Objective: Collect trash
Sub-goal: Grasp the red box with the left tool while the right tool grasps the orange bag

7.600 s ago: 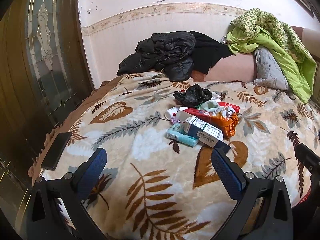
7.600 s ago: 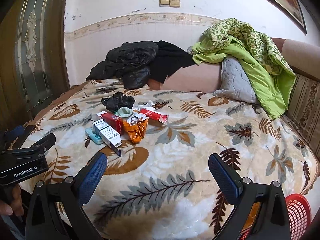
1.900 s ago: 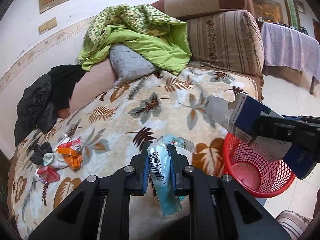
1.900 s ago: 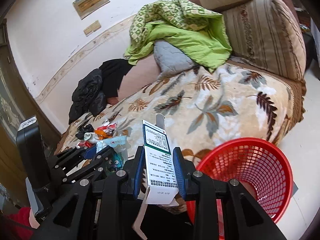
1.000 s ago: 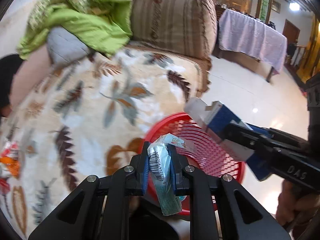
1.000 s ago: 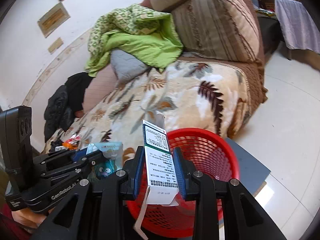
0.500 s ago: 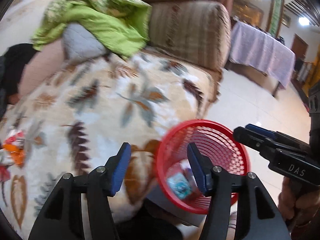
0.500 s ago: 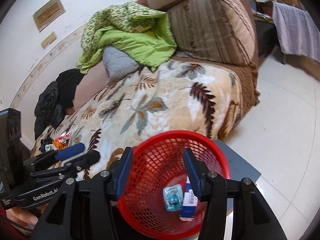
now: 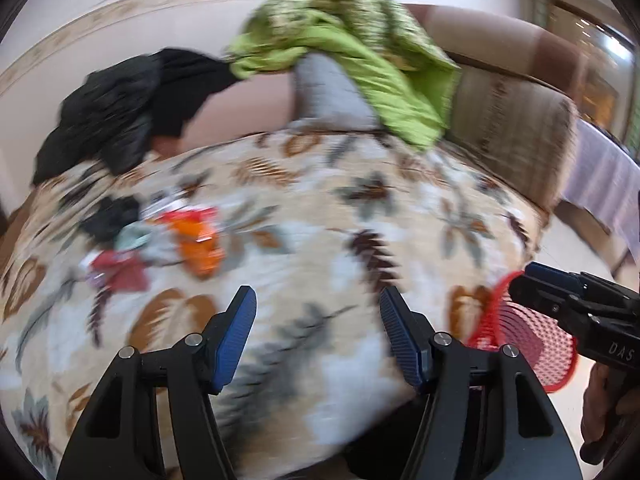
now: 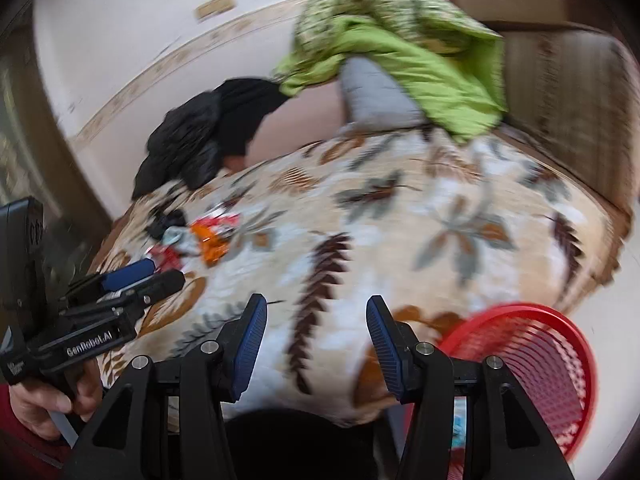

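Note:
Both views are motion-blurred. A pile of trash lies on the leaf-patterned blanket (image 9: 320, 232): an orange wrapper (image 9: 198, 242), a red packet (image 9: 120, 270), a black bag (image 9: 110, 216); the orange wrapper also shows in the right wrist view (image 10: 210, 240). A red mesh basket (image 10: 532, 364) stands on the floor at the bed's near right corner, seen also in the left wrist view (image 9: 528, 344). My left gripper (image 9: 318, 336) is open and empty over the bed's front. My right gripper (image 10: 316, 336) is open and empty, left of the basket.
A black jacket (image 9: 120, 108), a green quilt (image 9: 352, 52) and a grey pillow (image 9: 332, 96) lie along the back of the bed. A striped sofa arm (image 9: 516, 132) is at the right. A cloth-covered table (image 9: 604, 184) stands beyond it.
Both grippers have swung left, away from the basket and back toward the bed; the trash pile has come into view. Both stay open after dropping the box and packet into the basket.

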A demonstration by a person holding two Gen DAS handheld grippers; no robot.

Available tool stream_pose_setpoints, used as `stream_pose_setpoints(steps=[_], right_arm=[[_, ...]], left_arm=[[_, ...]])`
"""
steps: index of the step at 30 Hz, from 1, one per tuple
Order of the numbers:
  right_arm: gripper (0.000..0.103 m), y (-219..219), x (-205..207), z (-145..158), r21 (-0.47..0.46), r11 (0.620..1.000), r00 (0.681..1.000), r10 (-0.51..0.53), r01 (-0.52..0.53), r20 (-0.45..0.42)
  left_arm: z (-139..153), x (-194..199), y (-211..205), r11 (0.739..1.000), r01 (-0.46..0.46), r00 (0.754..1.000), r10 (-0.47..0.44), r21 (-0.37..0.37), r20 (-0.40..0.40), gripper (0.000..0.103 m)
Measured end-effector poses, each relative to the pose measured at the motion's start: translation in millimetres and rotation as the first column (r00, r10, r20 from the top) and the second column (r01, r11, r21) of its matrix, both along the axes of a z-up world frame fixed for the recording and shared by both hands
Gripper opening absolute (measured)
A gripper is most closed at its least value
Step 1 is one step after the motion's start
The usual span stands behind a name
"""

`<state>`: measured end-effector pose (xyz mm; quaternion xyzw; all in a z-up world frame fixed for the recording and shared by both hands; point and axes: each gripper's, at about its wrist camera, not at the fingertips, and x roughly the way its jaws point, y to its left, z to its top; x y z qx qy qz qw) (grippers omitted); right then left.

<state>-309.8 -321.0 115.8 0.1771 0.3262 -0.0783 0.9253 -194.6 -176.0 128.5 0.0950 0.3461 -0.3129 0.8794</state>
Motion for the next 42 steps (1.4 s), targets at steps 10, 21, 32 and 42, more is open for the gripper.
stream_pose_setpoints(steps=[10, 21, 32, 42], right_arm=[[0.060, 74.0, 115.7, -23.1, 0.028, 0.973, 0.970, 0.230, -0.228, -0.074], [0.070, 101.8, 258.5, -71.2, 0.039, 0.985, 0.970, 0.172, -0.168, -0.170], [0.034, 104.2, 289.2, -87.3, 0.043, 0.984, 0.970, 0.179, -0.174, -0.164], [0.034, 85.2, 256.6, -66.3, 0.050, 0.992, 0.990, 0.117, -0.113, -0.082]], left_arm=[[-34.3, 84.2, 119.9, 0.932, -0.363, 0.931, 0.363, -0.012, -0.033, 0.063], [-67.0, 138.4, 187.7, 0.857, -0.513, 0.856, 0.506, -0.045, -0.104, 0.063], [-62.9, 169.1, 159.8, 0.864, -0.491, 0.868, 0.473, -0.112, -0.153, 0.070], [-78.7, 231.6, 127.5, 0.805, -0.582, 0.785, 0.519, -0.117, -0.337, 0.067]])
